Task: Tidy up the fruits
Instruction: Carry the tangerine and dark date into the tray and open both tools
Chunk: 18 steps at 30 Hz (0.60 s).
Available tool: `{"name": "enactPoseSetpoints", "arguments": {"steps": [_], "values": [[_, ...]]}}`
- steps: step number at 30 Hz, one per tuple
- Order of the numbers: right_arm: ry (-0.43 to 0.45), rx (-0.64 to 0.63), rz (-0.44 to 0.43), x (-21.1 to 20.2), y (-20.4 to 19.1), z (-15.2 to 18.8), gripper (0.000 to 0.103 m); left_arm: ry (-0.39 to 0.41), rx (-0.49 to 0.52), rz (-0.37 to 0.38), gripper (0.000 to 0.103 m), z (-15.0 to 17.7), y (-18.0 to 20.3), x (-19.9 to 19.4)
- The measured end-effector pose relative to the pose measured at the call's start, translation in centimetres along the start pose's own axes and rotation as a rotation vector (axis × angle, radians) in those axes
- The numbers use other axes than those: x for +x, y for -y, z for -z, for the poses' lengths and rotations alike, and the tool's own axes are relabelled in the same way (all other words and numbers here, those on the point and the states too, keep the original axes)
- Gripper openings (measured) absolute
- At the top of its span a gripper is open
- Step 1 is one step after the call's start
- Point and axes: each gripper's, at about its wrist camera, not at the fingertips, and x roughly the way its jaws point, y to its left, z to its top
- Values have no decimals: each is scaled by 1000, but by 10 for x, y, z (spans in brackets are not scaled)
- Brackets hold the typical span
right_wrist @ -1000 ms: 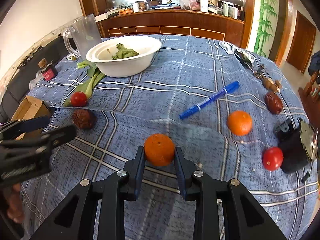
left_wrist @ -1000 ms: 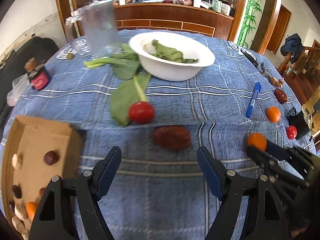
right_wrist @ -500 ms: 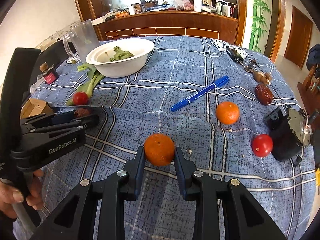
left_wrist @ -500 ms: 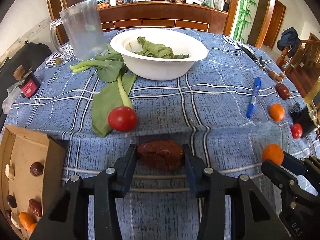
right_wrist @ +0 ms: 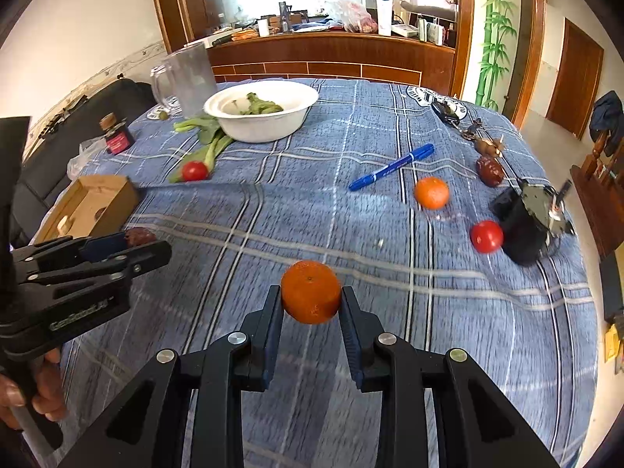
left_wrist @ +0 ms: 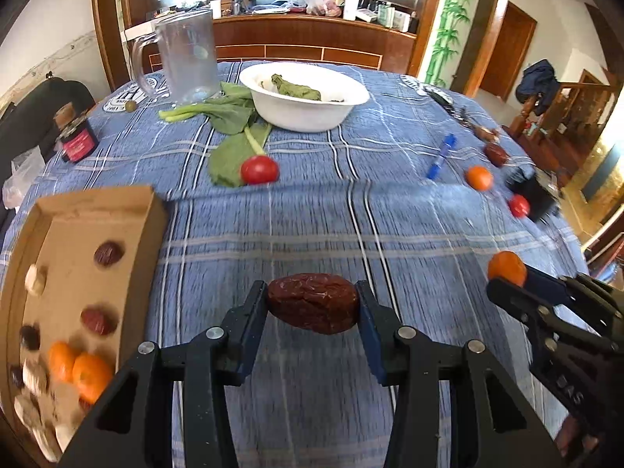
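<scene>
- Fruits sit in both of my grips: a wrinkled red date (left_wrist: 313,309) is pinched end to end between my left gripper (left_wrist: 313,312) fingers, lifted off the blue checked tablecloth (left_wrist: 312,234).
- My right gripper (right_wrist: 311,304) is clamped narrowly on a mandarin (right_wrist: 311,291), pads pressing its two sides, also clear of the cloth.
- To my left lies the cardboard box (left_wrist: 152,210), already containing dates and mandarins.
- Still loose on the table: a tomato (left_wrist: 259,169) beside the greens (left_wrist: 230,154), another mandarin (right_wrist: 431,193), a second tomato (right_wrist: 486,236) and a date (right_wrist: 490,171).
- Farther back stands the white bowl (left_wrist: 308,111).
</scene>
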Motion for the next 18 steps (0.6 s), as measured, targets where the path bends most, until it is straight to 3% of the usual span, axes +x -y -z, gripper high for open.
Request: {"name": "enactPoseSetpoints", "arguments": {"steps": [10, 18], "values": [[-20, 20, -27, -20, -33, 44, 31, 29, 18, 78, 43, 52, -22, -63], [-1, -23, -55, -24, -81, 32, 31, 70, -28, 70, 44, 63, -66, -96]]}}
